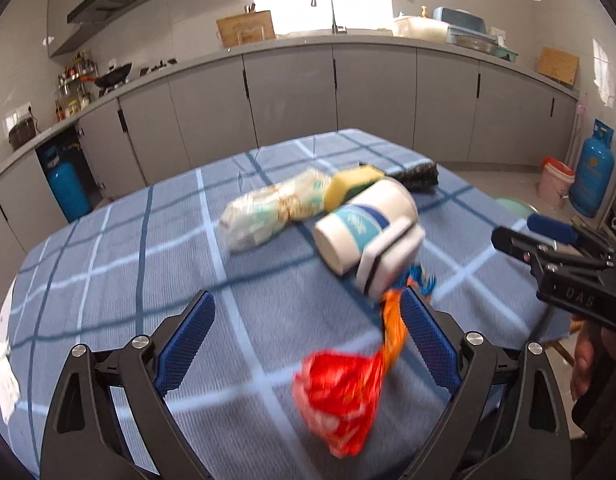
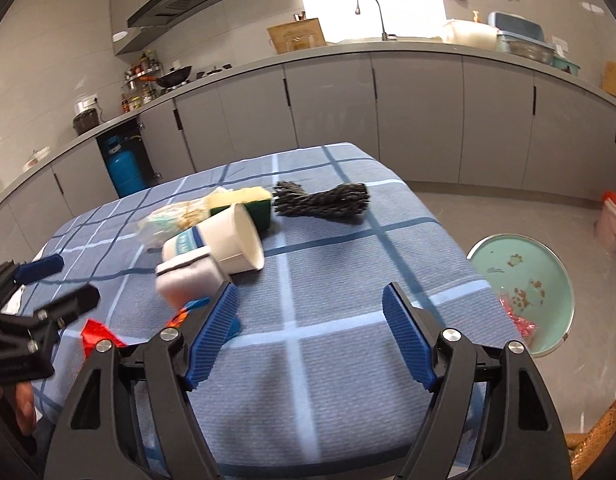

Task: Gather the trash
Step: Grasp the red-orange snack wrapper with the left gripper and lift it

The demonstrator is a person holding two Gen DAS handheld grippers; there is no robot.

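Both tools are hovering over the table (image 1: 108, 248) with the blue checked cloth, nothing pinched in either. The left gripper (image 1: 308, 344) is standing with its pads spread wide; a red-orange wrapper (image 1: 339, 392) is lying on the cloth between them, near its right pad, but the pads are not pressing on it. The right gripper (image 2: 309, 336) is also spread, bare cloth between its pads.

Trash is still sitting on the table: the wrapper at the near edge, a white paper cup (image 1: 363, 228) lying on its side mid-table, a white block with a dark band (image 1: 391, 264) touching the cup's near side, a crumpled clear bag (image 1: 268, 210) to the cup's far left, a yellow-green sponge (image 1: 347, 186) just behind the cup, and a dark bundle of cord (image 2: 323, 200) at the far right.

On the floor right of the table a pale green basin (image 2: 547, 272) is holding something pinkish-red (image 2: 517, 316) at its near rim, likely a piece already dropped there, though that is a guess.

Judging by this, the task is looking early: at most one item collected, about six left. The wrapper looks like the next pick for the left tool.
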